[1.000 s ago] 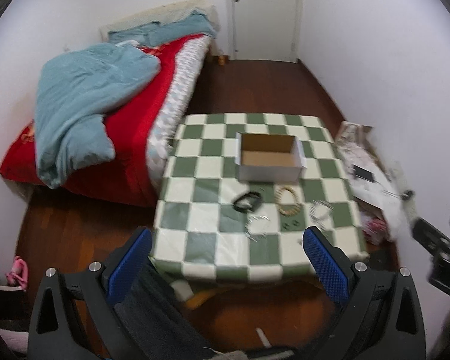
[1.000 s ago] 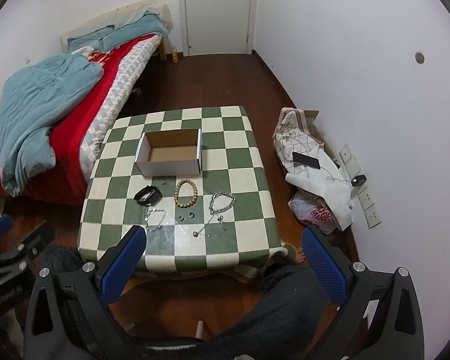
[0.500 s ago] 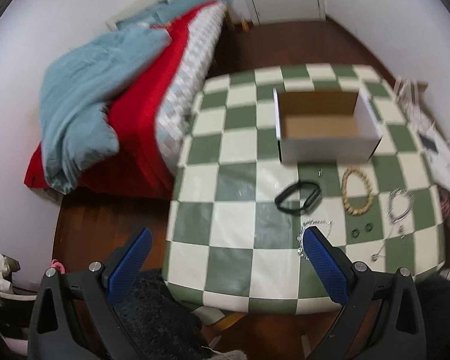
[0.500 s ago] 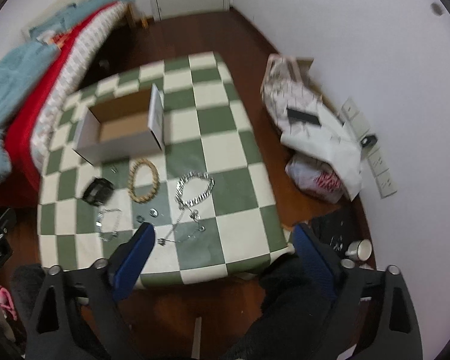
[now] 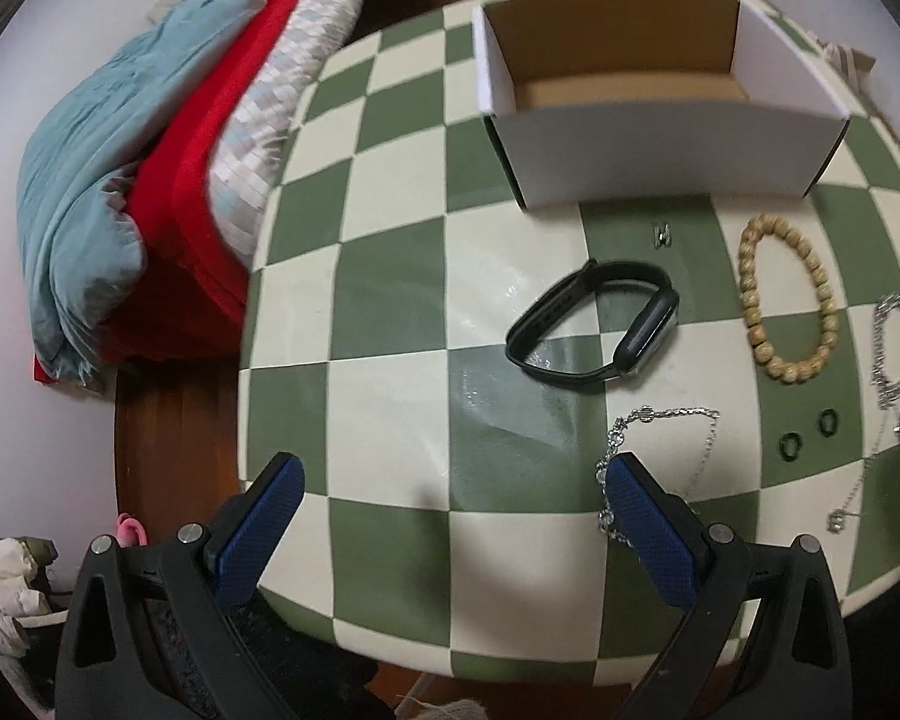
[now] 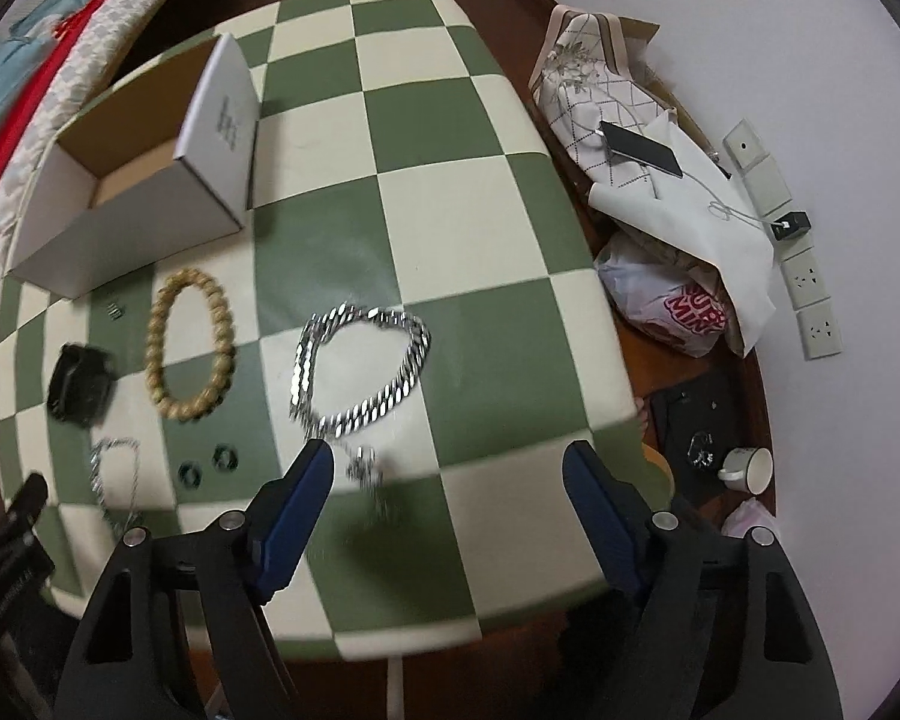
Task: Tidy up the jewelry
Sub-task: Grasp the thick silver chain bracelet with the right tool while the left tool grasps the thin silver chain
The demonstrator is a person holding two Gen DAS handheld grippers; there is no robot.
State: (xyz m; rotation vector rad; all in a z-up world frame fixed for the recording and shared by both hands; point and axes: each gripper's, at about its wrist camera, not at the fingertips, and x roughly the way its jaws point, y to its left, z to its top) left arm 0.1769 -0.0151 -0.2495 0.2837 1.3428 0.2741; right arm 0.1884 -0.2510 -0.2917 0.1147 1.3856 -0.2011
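- My left tongs (image 5: 450, 498) stand wide apart and carry nothing; they hang over the near edge of the desk (image 5: 390, 420).
- My right tongs (image 6: 448, 489) are likewise spread wide and bare, over the near right part of the desk.
- The cardboard box (image 5: 654, 84) sits far ahead of the left tongs, open at the top. What I can see of its floor is bare, so I judge nothing is stowed yet.
- The black wristband (image 5: 594, 324) lies ahead of the left tongs, slightly to their right, between them and the box.
- The thin silver chain (image 5: 660, 450) lies touching or just under the right finger of the left tongs; I cannot tell which.
- The wooden bead bracelet (image 5: 789, 300) lies further right, with two small dark rings (image 5: 810, 435) nearer to me.
- The heavy silver link chain (image 6: 360, 366) lies just ahead of the right tongs' left finger; its tail runs back between the fingers, blurred.
- A small metal piece (image 5: 664, 234) lies just before the box.
- Judgement: the task is at its very start. Every piece is left to lift and place in the box.
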